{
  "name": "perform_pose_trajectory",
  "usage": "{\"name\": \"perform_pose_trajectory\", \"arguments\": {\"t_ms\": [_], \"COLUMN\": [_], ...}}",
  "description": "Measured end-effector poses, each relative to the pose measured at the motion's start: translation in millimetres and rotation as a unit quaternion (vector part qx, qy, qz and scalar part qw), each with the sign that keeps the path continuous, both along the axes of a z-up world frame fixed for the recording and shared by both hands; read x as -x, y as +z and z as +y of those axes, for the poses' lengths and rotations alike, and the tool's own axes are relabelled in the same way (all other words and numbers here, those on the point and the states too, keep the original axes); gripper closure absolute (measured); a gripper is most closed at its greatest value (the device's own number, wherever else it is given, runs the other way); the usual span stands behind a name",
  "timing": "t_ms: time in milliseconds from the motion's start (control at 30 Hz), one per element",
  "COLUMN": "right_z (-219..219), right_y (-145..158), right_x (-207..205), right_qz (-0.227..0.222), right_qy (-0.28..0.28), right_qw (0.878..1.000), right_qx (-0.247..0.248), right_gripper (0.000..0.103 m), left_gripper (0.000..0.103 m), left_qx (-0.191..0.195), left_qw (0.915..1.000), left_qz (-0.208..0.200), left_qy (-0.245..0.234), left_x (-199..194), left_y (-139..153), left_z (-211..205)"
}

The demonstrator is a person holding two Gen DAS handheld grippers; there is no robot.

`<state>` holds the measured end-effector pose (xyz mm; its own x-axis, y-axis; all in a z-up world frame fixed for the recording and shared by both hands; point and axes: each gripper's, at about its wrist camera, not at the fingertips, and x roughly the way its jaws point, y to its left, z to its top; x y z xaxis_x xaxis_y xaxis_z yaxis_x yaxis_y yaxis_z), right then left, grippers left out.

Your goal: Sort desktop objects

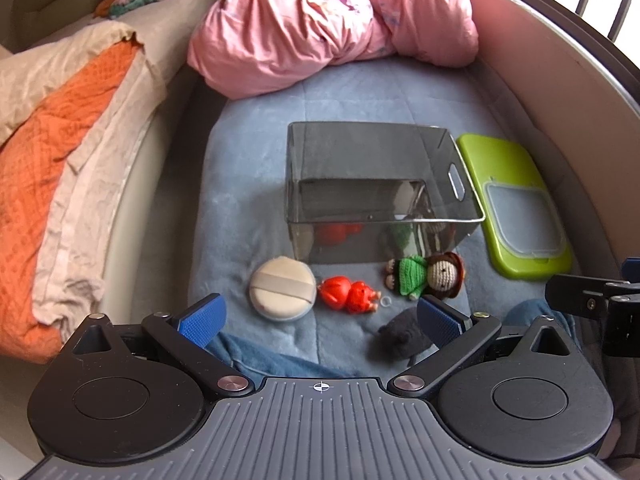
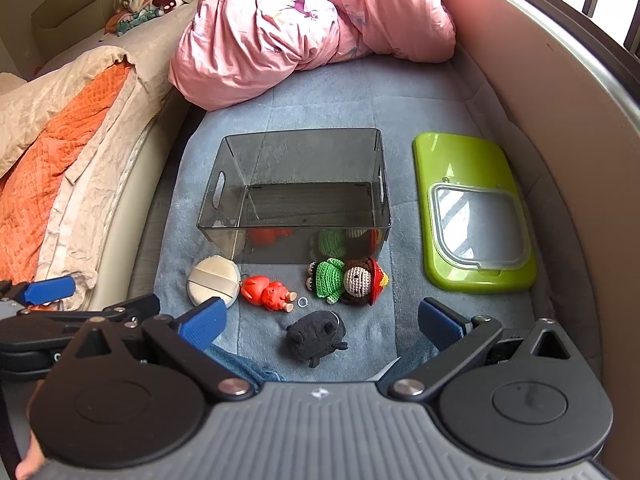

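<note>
A smoky clear bin [image 1: 460, 218] [image 2: 224, 224] stands on the blue mat with nothing inside. In front of it lie a round beige powder puff [image 1: 281, 294] [image 2: 214, 285], a red toy figure [image 1: 348, 294] [image 2: 267, 293], a crocheted doll in green [image 1: 426, 276] [image 2: 346, 280] and a dark plush [image 1: 402, 338] [image 2: 316, 336]. My left gripper [image 1: 320, 320] is open, hanging just short of the toys. My right gripper [image 2: 320, 320] is open too, close above the dark plush. Neither holds anything.
A green lid with a clear window [image 1: 514, 204] [image 2: 472, 212] lies right of the bin. A pink quilt [image 1: 332, 20] [image 2: 308, 20] is bunched at the back, orange and beige bedding [image 1: 60, 168] [image 2: 60, 148] on the left. A padded wall [image 2: 560, 120] curves along the right.
</note>
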<state>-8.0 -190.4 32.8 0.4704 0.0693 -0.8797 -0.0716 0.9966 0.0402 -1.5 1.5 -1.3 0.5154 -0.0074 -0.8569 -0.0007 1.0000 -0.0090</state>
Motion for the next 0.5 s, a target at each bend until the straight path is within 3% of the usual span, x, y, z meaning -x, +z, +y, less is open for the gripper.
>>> {"name": "perform_pose_trajectory", "arguments": {"t_ms": [267,500], "right_z": [-1.8,0.2], "right_y": [-0.6,0.7], "right_x": [1.3,-0.8], "right_qz": [0.010,0.018], "right_qy": [0.000,-0.001], "right_qw": [1.000,1.000], "right_qx": [-0.015,-0.012], "right_gripper": [0.000,0.000], "left_gripper": [0.000,0.000], "left_qx": [0.021,0.017], "left_qw": [0.9998,0.9995], "left_qz": [0.006,0.021], "left_qy": [0.000,0.017], "left_x": [7.3,1.6], "left_y": [-6.3,-3.1], "left_z": [6.9,1.7]}}
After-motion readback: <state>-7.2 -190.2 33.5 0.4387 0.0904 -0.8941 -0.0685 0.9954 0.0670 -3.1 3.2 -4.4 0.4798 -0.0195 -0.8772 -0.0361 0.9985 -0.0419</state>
